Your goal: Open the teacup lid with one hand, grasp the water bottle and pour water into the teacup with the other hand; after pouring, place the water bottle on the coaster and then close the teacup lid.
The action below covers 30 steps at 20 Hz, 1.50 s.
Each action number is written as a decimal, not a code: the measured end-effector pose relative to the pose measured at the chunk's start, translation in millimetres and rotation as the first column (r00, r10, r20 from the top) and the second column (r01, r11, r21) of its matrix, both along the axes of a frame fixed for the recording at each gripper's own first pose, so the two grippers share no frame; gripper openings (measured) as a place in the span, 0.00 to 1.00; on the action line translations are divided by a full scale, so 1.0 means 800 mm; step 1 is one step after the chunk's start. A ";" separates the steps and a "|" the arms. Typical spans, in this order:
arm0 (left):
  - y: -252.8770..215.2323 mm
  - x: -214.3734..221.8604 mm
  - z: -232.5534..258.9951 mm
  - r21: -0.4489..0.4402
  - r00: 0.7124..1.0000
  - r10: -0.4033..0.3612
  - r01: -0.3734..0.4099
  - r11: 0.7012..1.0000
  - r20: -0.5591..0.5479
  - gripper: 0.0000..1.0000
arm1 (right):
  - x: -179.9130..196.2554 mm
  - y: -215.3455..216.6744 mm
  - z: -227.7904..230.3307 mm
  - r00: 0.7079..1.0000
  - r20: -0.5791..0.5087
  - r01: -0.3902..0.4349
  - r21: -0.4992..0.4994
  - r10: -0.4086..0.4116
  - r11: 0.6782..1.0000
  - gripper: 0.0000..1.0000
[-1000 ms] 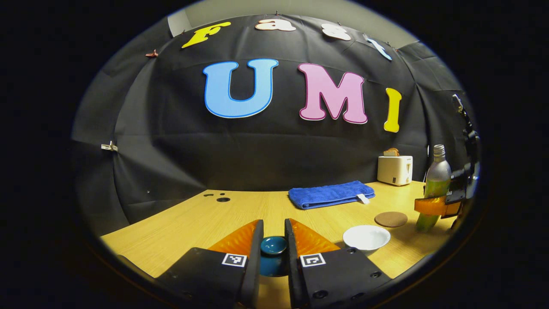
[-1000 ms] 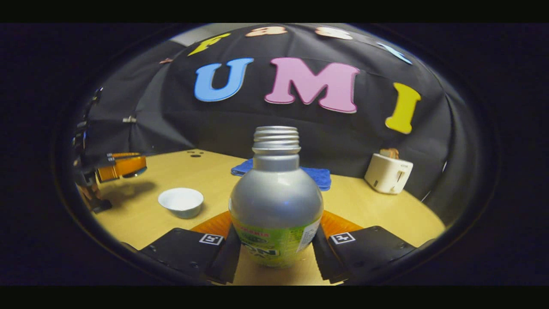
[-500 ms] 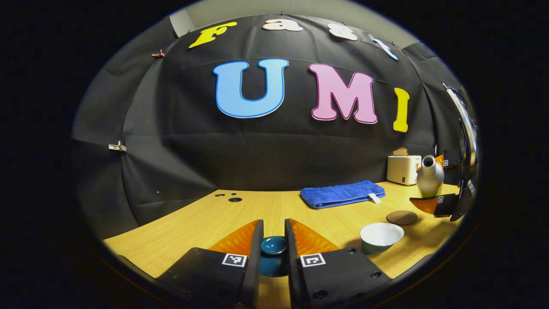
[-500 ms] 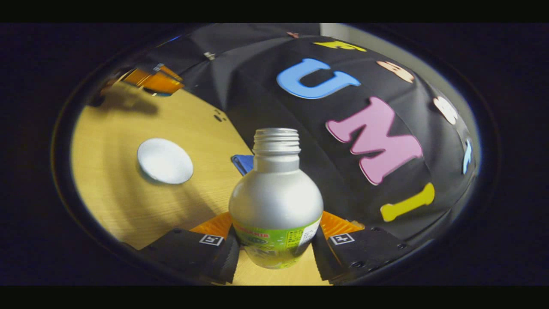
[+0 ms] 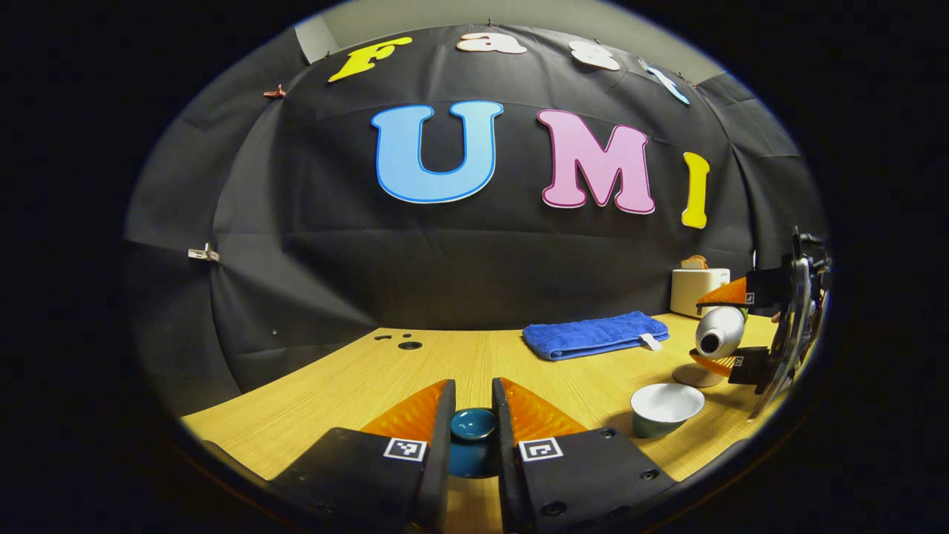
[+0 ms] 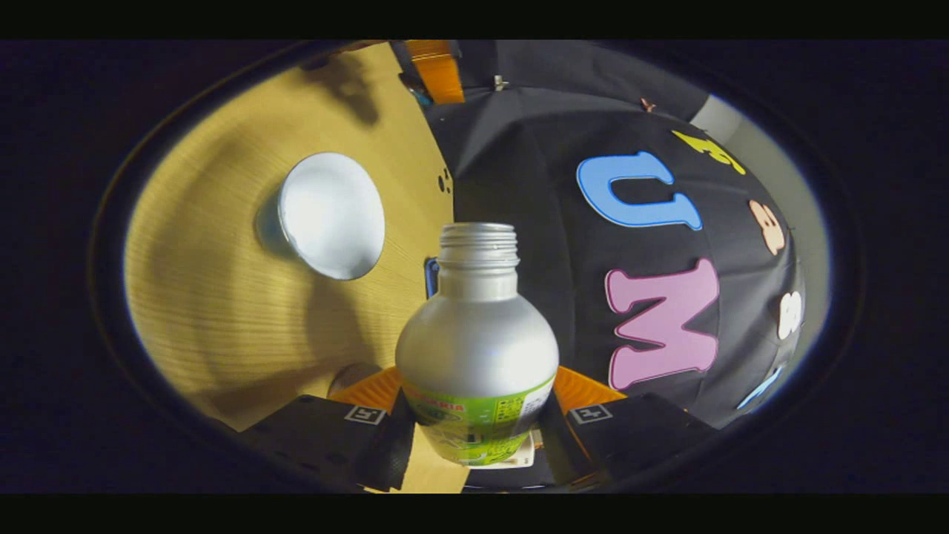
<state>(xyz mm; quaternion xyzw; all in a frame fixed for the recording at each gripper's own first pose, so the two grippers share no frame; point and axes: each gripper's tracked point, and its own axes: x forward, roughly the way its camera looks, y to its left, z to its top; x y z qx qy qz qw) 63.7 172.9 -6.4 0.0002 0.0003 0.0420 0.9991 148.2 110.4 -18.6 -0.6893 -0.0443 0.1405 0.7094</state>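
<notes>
My left gripper (image 5: 472,397) is shut on the dark blue teacup lid (image 5: 473,429), held low over the table's near side. The uncovered teacup (image 5: 666,408), white inside, stands to its right. My right gripper (image 6: 476,391) is shut on the silver and green water bottle (image 6: 476,348), which has no cap. In the left gripper view the bottle (image 5: 723,326) lies almost level, its mouth pointing left, above and just right of the cup. In the right gripper view the teacup (image 6: 330,215) is up and left of the bottle's mouth. The brown coaster (image 5: 693,375) lies under the bottle.
A folded blue towel (image 5: 593,335) lies at the back of the wooden table (image 5: 445,363). A white toaster (image 5: 695,291) stands at the back right. Two small holes (image 5: 406,345) mark the table's far left. The left gripper (image 6: 437,70) shows beyond the cup.
The right gripper has lifted the bottle and tipped it from upright to nearly level, bringing it closer over the teacup. The left gripper has kept hold of the lid and barely moved.
</notes>
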 end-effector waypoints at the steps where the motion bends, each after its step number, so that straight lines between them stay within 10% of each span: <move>1: 0.000 0.000 0.001 0.000 1.000 0.000 0.000 1.000 0.000 0.31 | 0.003 0.000 0.001 1.000 -0.001 -0.011 -0.019 0.011 1.000 0.74; 30: 0.002 0.000 0.000 -0.001 1.000 0.004 -0.004 1.000 -0.002 0.34 | 0.033 0.050 0.038 0.957 0.095 -0.193 -0.491 0.273 0.849 0.74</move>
